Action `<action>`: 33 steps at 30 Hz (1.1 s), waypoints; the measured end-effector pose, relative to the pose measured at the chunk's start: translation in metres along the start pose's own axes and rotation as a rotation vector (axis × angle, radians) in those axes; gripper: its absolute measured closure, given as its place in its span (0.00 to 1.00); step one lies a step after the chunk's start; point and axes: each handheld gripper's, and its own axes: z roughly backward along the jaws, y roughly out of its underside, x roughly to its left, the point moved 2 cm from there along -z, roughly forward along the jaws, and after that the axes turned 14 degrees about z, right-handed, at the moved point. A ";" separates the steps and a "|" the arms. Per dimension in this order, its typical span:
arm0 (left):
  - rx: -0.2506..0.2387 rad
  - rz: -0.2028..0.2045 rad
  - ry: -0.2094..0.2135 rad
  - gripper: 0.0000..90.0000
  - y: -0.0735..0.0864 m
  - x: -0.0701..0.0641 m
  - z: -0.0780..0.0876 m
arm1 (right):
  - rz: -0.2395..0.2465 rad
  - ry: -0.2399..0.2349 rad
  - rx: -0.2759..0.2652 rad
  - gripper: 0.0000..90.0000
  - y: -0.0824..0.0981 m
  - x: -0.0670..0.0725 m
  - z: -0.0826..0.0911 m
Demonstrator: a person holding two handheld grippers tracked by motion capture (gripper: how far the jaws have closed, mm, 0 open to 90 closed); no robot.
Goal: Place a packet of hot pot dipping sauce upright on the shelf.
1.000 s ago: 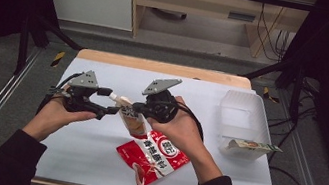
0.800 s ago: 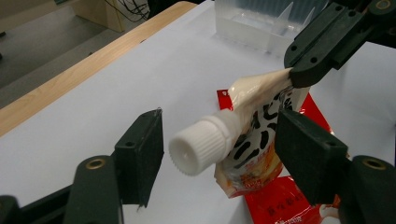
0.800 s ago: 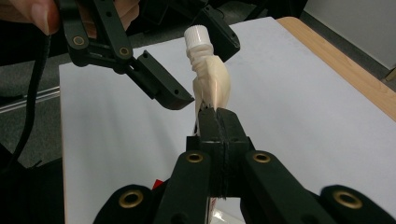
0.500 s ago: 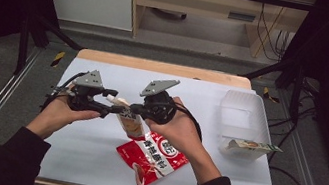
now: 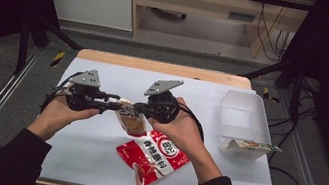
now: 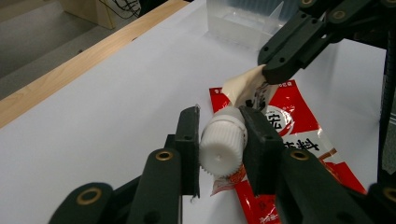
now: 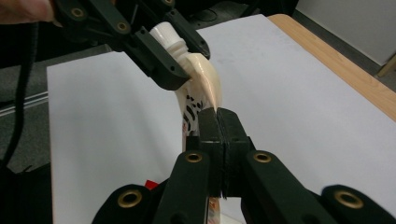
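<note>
L gripper [image 6: 219, 151] has just been closing its jaws; they now pinch the white screw cap [image 6: 221, 148] of a spouted pouch [image 5: 130, 119], pads on both sides of the cap. R gripper [image 7: 218, 122] has jaws pressed together on the pouch's top edge, thin film clamped between them. Pouch hangs between the two grippers, above the table [image 5: 92, 146] near centre. Red sachet [image 5: 153, 158] lies flat at 5 o'clock of the pouch. Clear plastic tub [image 5: 244, 117] sits at 3 o'clock, w/ a small packet [image 5: 251, 146] at its near rim.
</note>
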 end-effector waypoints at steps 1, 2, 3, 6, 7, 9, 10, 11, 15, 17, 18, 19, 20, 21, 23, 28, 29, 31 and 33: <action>0.000 0.000 0.000 0.79 0.000 0.000 0.000 | 0.000 0.000 0.000 1.00 0.000 0.000 0.000; 0.009 -0.001 -0.006 0.79 -0.003 -0.003 0.000 | 0.002 0.009 0.004 1.00 0.001 -0.001 0.000; 0.009 -0.001 -0.006 0.79 -0.003 -0.003 0.000 | -0.001 0.010 0.007 1.00 0.002 -0.002 0.001; 0.017 -0.016 -0.014 0.80 -0.011 -0.010 0.000 | 0.001 0.018 0.009 1.00 0.003 -0.003 0.003; 0.023 -0.020 -0.014 0.80 -0.013 -0.012 0.000 | 0.002 0.017 0.008 1.00 0.003 -0.003 0.004; 0.036 -0.033 -0.016 0.81 -0.017 -0.016 0.001 | 0.005 0.016 0.012 0.99 0.003 -0.003 0.006; 0.041 -0.038 -0.015 0.81 -0.019 -0.017 0.002 | 0.006 0.017 0.013 0.99 0.003 -0.003 0.007; 0.041 -0.038 -0.015 0.81 -0.019 -0.017 0.002 | 0.006 0.017 0.013 0.99 0.003 -0.003 0.007; 0.064 -0.063 -0.016 0.81 -0.025 -0.023 0.003 | 0.019 0.017 0.016 0.94 0.002 -0.004 0.011; 0.075 -0.078 -0.023 0.81 -0.026 -0.026 0.003 | 0.028 0.020 0.029 0.86 0.002 -0.004 0.013; 0.084 -0.087 -0.028 0.81 -0.026 -0.027 0.003 | 0.033 0.020 0.039 0.81 0.002 -0.004 0.013; 0.084 -0.090 -0.029 0.81 -0.027 -0.027 0.003 | 0.037 0.015 0.044 0.74 0.002 -0.003 0.014; 0.083 -0.093 -0.028 0.81 -0.027 -0.027 0.004 | 0.048 0.013 0.049 0.69 0.003 -0.003 0.014; 0.083 -0.093 -0.028 0.81 -0.027 -0.027 0.004 | 0.048 0.013 0.049 0.69 0.003 -0.003 0.014; 0.083 -0.094 -0.026 0.81 -0.027 -0.027 0.005 | 0.074 0.018 0.071 0.60 0.004 -0.001 0.015; 0.080 -0.104 -0.016 0.81 -0.027 -0.028 0.007 | 0.152 0.038 0.128 0.37 0.006 0.000 0.013; 0.080 -0.104 -0.016 0.81 -0.027 -0.028 0.007 | 0.152 0.038 0.128 0.37 0.006 0.000 0.013; 0.085 -0.115 -0.009 0.81 -0.026 -0.029 0.007 | 0.163 0.025 0.155 0.31 0.007 0.000 0.012; 0.086 -0.123 -0.001 0.81 -0.026 -0.030 0.007 | 0.157 0.007 0.169 0.27 0.006 0.001 0.011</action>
